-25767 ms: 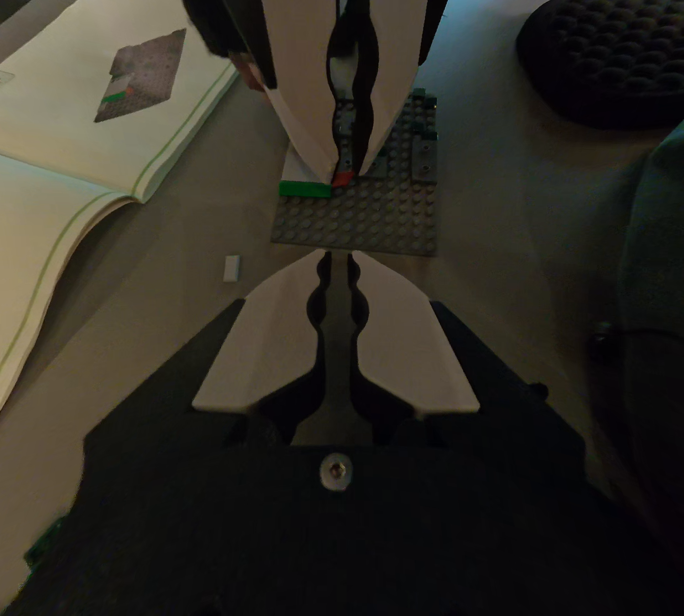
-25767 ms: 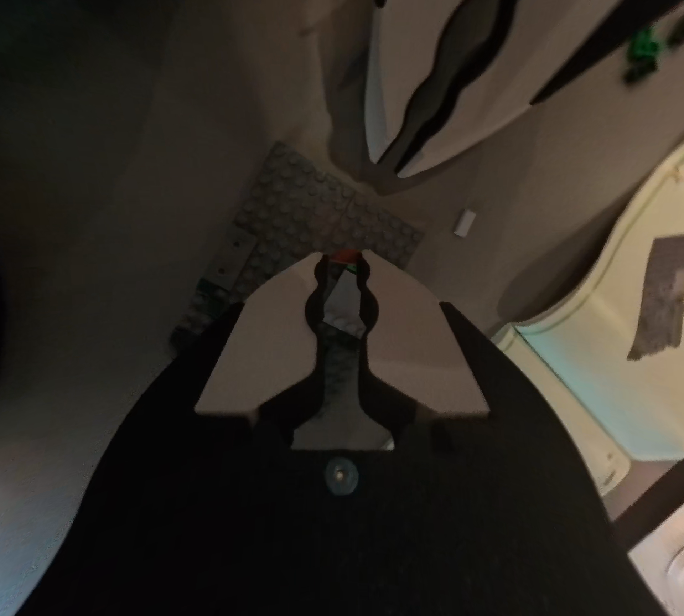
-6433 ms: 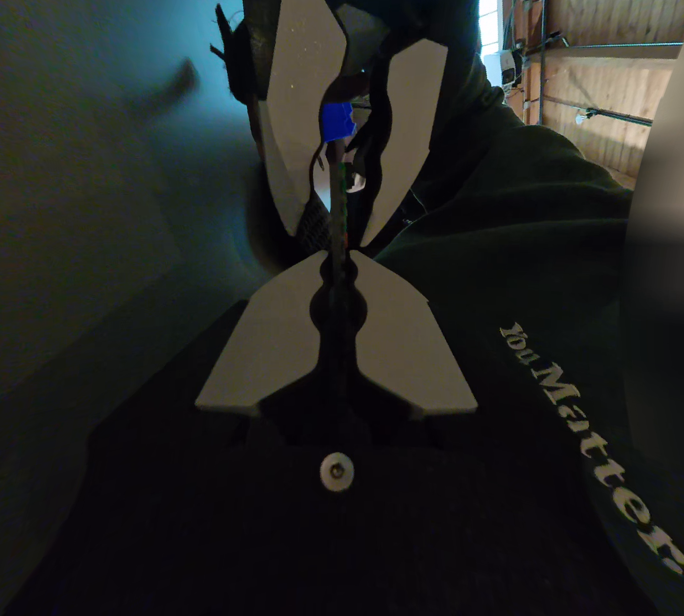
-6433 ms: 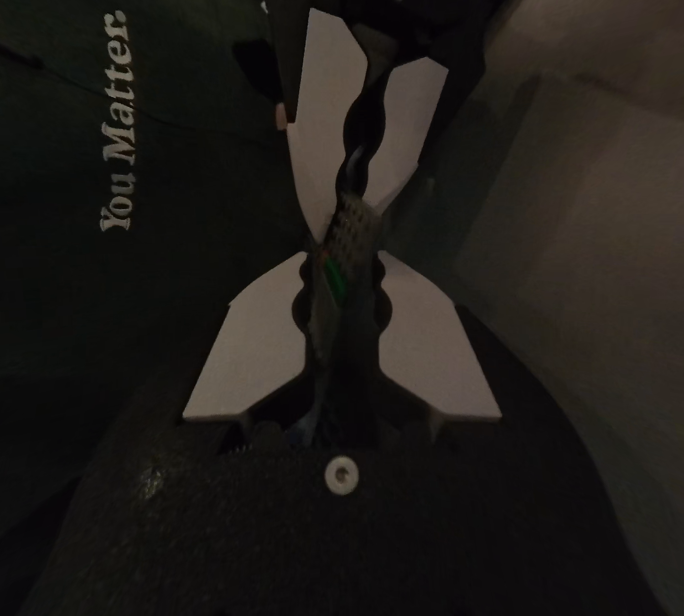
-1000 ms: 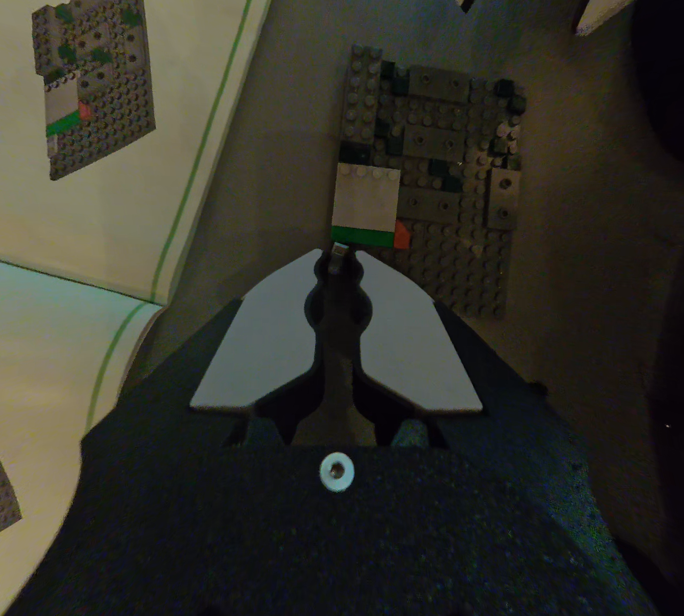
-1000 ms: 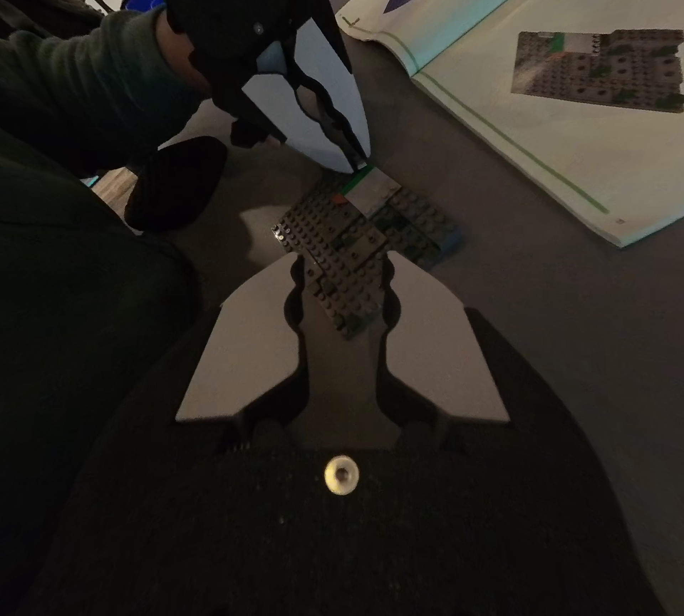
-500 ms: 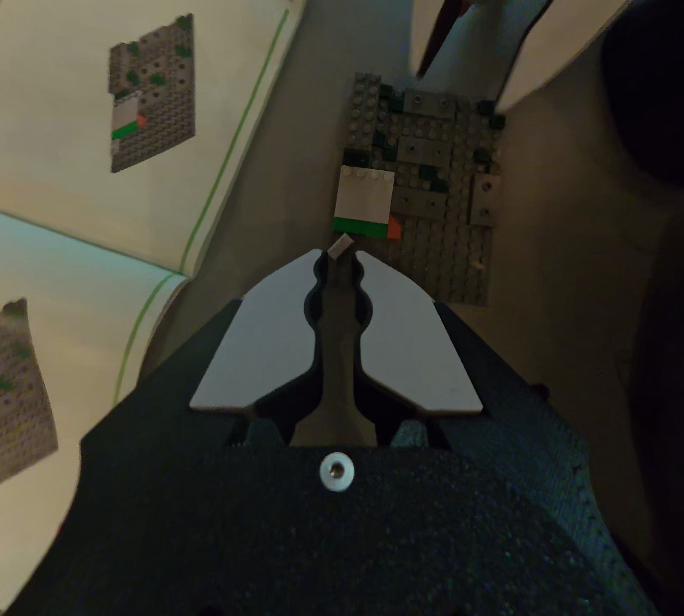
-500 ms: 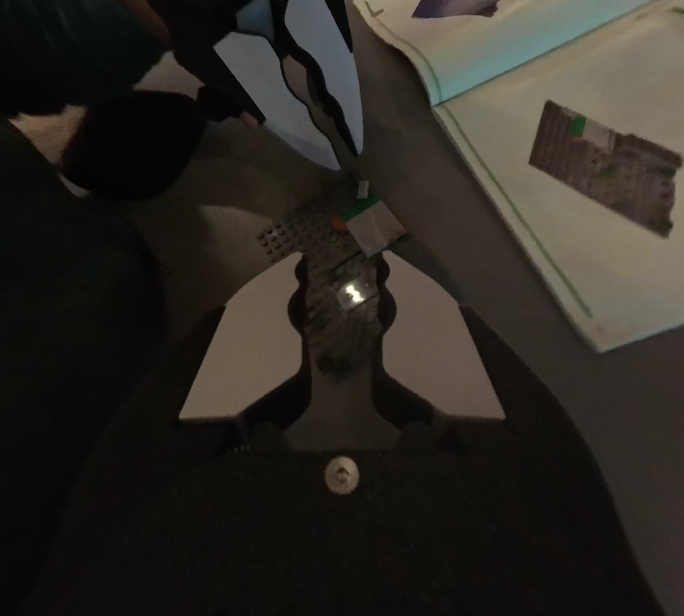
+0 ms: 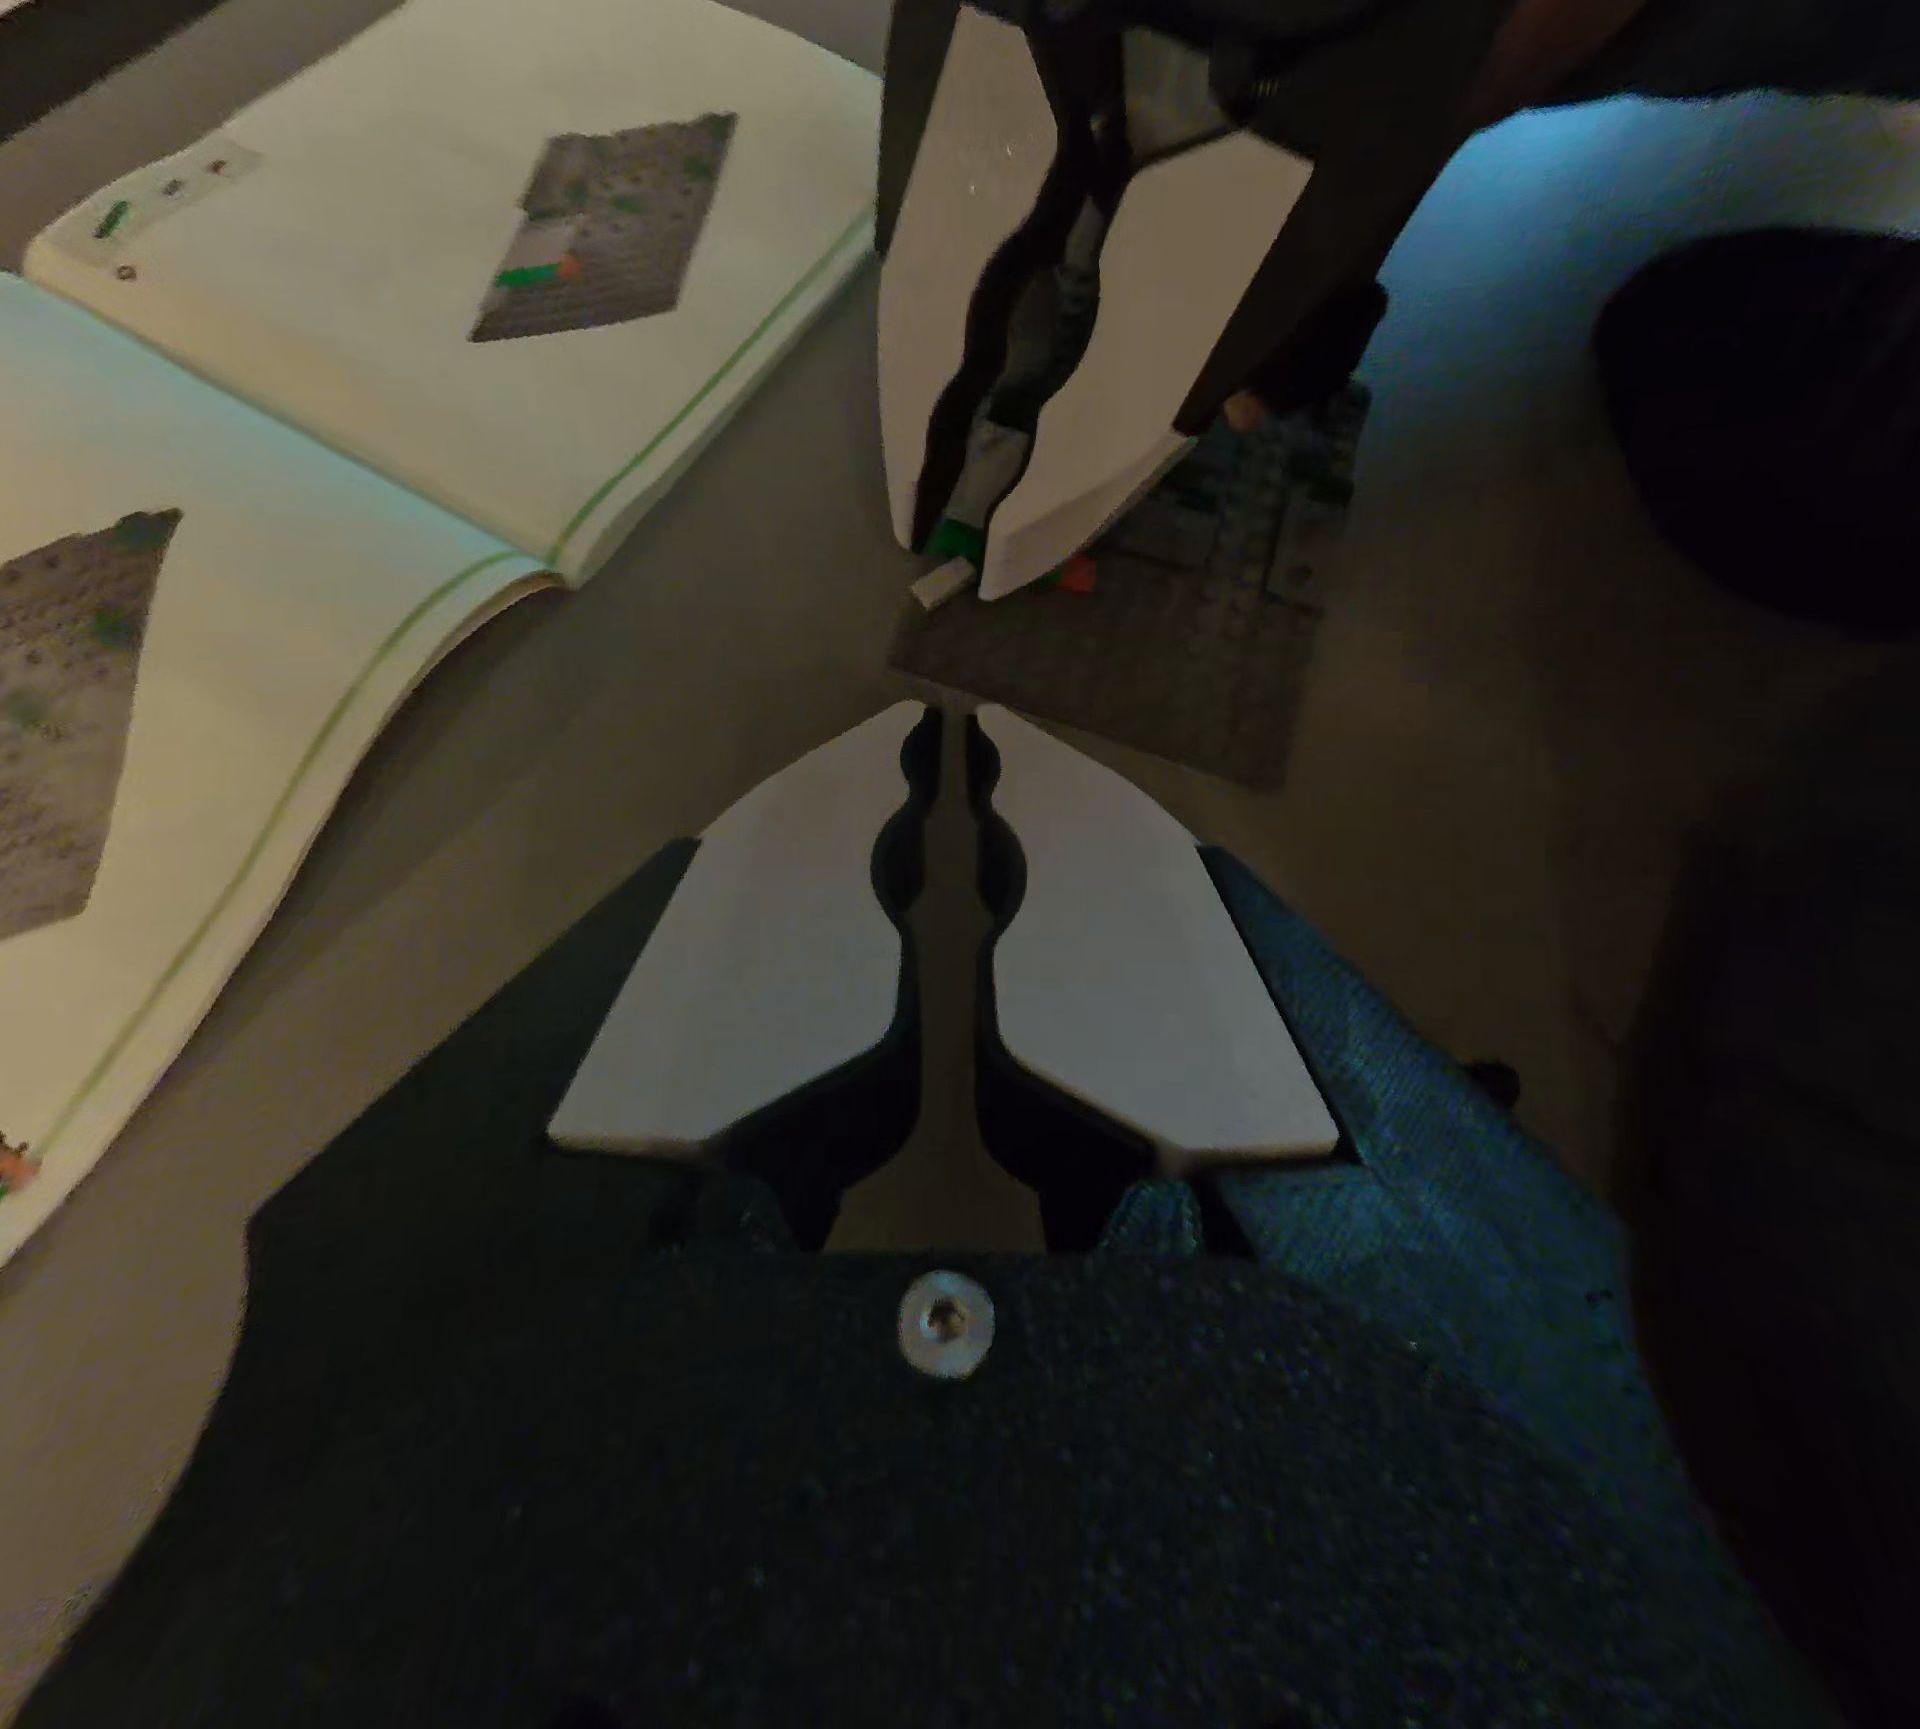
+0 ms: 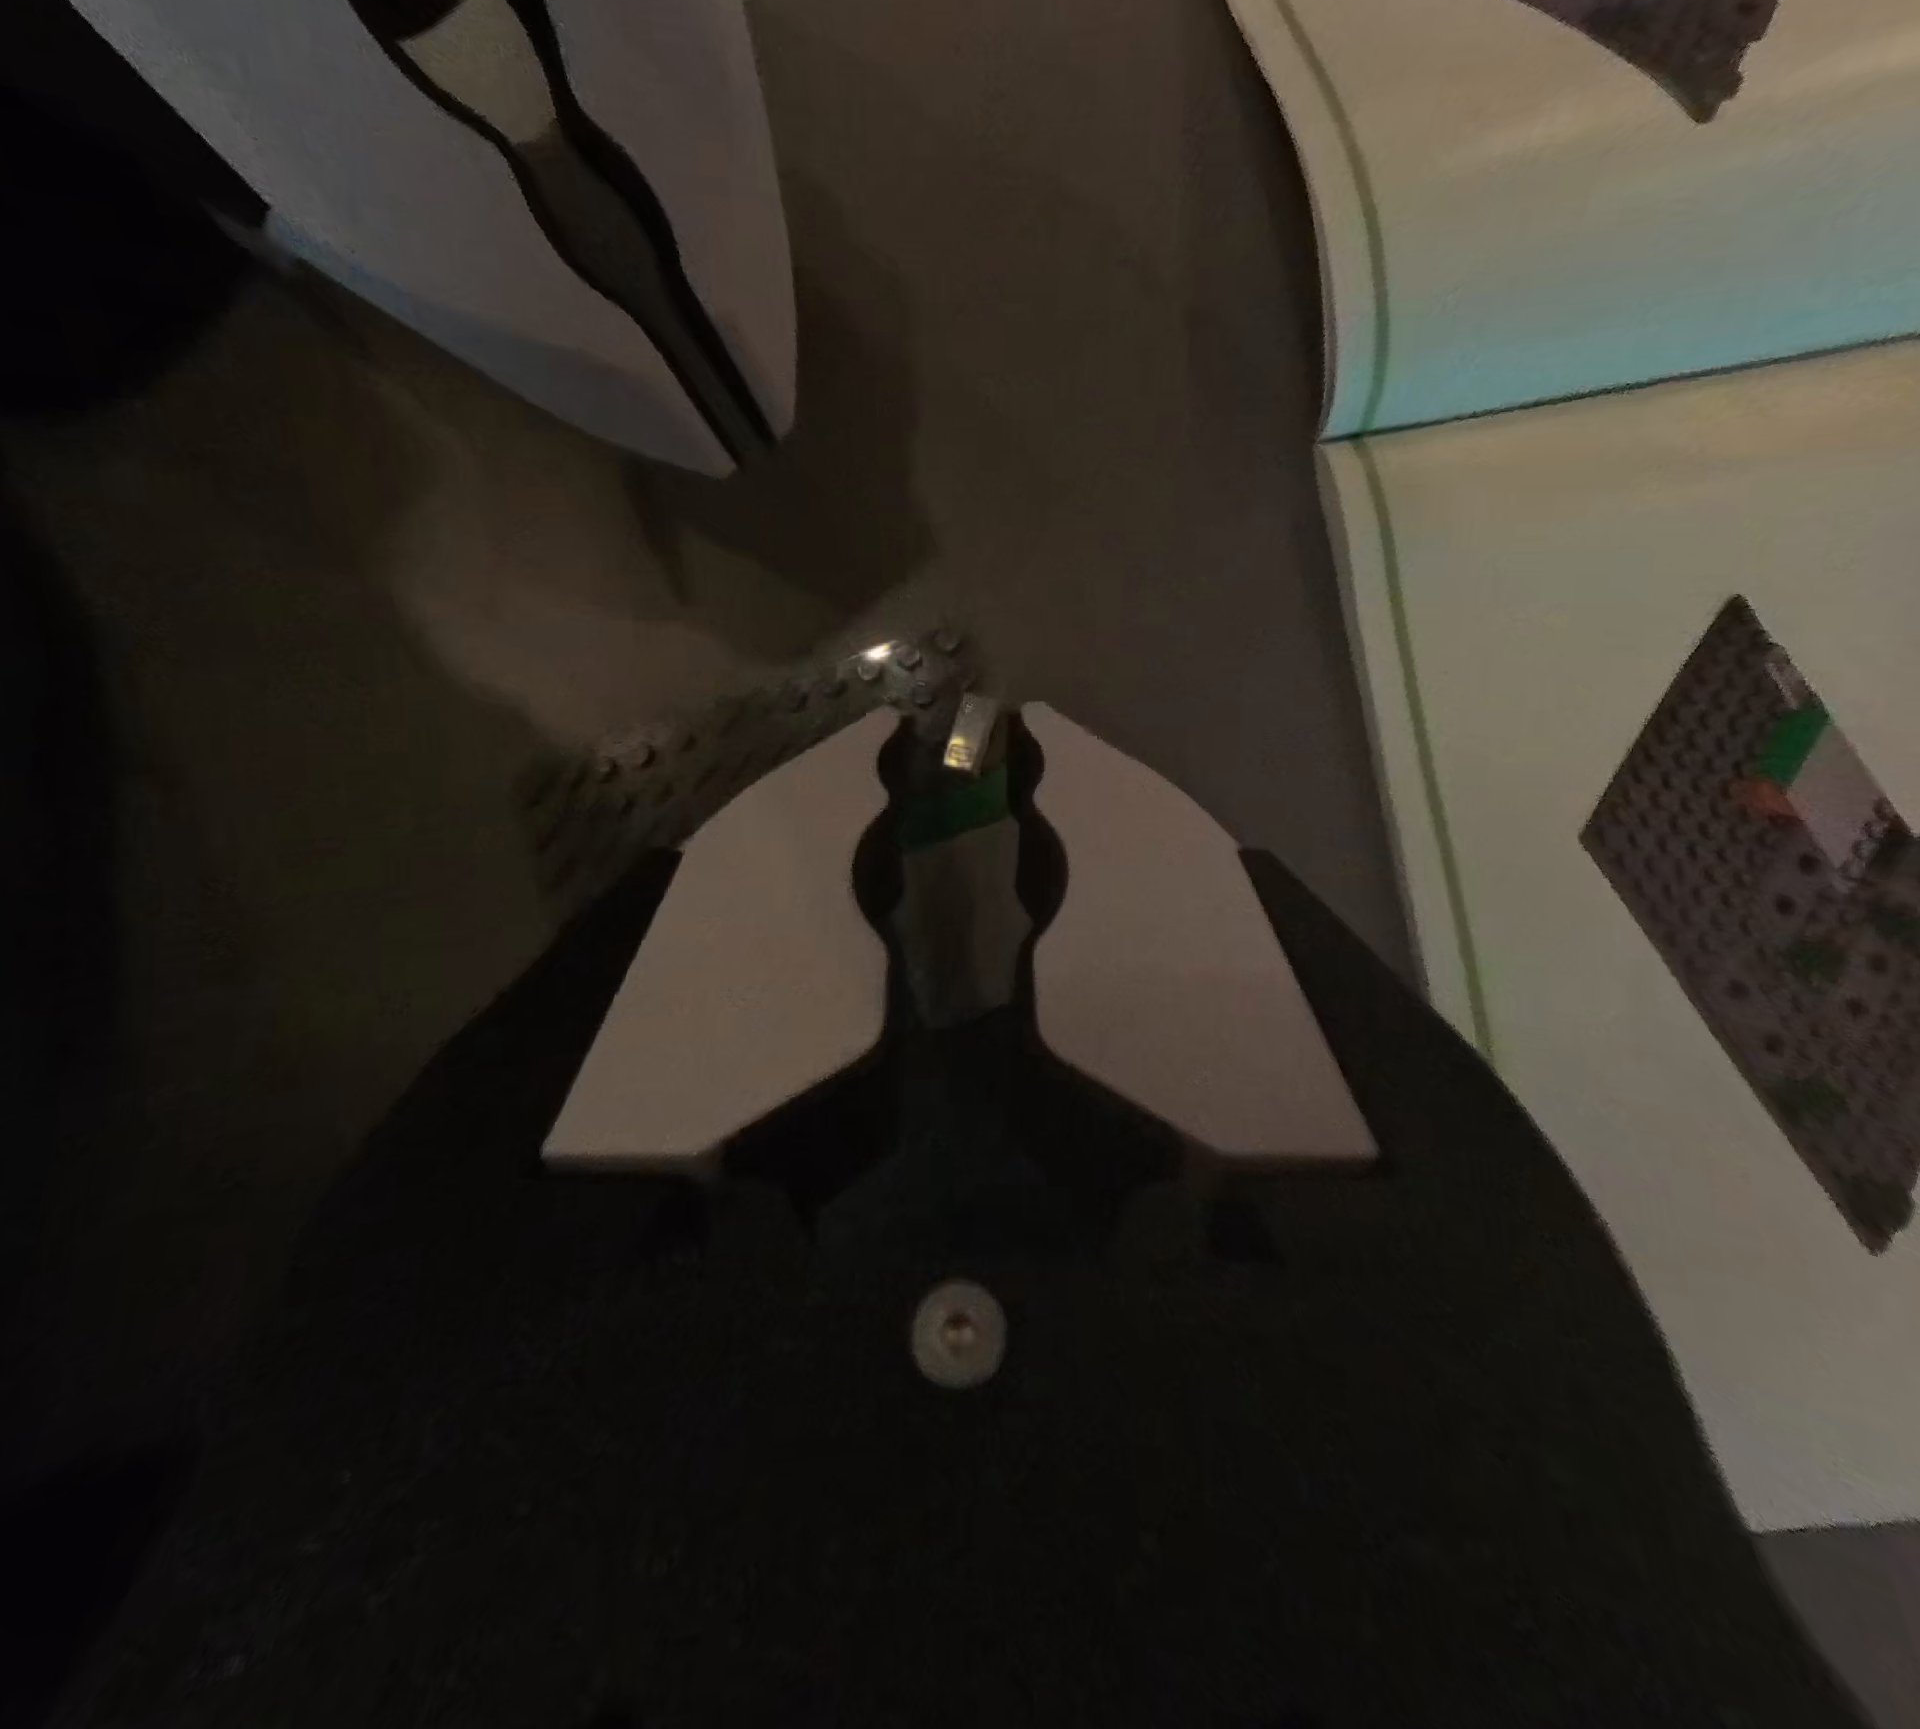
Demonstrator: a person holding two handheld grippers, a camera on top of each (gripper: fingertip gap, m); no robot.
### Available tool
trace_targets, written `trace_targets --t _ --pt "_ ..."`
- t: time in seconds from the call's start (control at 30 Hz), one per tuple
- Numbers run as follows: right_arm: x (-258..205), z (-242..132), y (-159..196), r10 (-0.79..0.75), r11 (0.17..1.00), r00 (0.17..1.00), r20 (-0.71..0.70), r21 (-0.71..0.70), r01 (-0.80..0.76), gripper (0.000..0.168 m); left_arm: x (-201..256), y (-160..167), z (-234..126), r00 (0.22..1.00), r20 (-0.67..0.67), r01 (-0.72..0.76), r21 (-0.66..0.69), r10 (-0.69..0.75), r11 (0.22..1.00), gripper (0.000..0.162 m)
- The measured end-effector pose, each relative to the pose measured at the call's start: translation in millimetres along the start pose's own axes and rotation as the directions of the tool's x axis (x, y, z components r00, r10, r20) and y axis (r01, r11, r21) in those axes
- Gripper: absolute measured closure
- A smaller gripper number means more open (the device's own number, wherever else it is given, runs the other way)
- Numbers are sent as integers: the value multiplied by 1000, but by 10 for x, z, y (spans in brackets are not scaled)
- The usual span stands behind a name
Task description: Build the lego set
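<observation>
The tile [image 9: 943, 585], small and pale, lies tilted at the baseplate's [image 9: 1132, 671] near-left corner, just below the green strip [image 9: 951, 538], directly at the right gripper's [image 9: 951, 573] tips. Its jaws are narrowly parted, nothing seemingly clamped. The left gripper [image 9: 948, 711], almost closed and empty, is held just short of the plate's edge.

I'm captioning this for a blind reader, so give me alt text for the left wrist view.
The right gripper reaches down with its tips at a small white piece on the near left corner of a gray lego baseplate, beside green and red pieces. The left gripper sits nearly shut and empty in front, and an open instruction booklet lies to the left.
</observation>
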State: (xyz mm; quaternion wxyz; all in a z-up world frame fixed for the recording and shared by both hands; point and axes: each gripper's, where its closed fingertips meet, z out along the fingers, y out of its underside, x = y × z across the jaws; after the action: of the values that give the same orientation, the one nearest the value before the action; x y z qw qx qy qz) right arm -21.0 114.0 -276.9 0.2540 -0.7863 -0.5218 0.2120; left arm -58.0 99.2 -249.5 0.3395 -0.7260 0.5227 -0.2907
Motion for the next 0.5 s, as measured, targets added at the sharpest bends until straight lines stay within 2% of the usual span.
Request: trace_targets --t 0.2,0.5 --pt "15 21 27 -28 999 1000 13 -46 29 163 -38 -14 -30 1000 -11 14 38 -13 999 158" --pt "30 15 35 -140 985 987 73 -87 146 168 -24 12 -40 999 -29 21 47 -19 999 158"
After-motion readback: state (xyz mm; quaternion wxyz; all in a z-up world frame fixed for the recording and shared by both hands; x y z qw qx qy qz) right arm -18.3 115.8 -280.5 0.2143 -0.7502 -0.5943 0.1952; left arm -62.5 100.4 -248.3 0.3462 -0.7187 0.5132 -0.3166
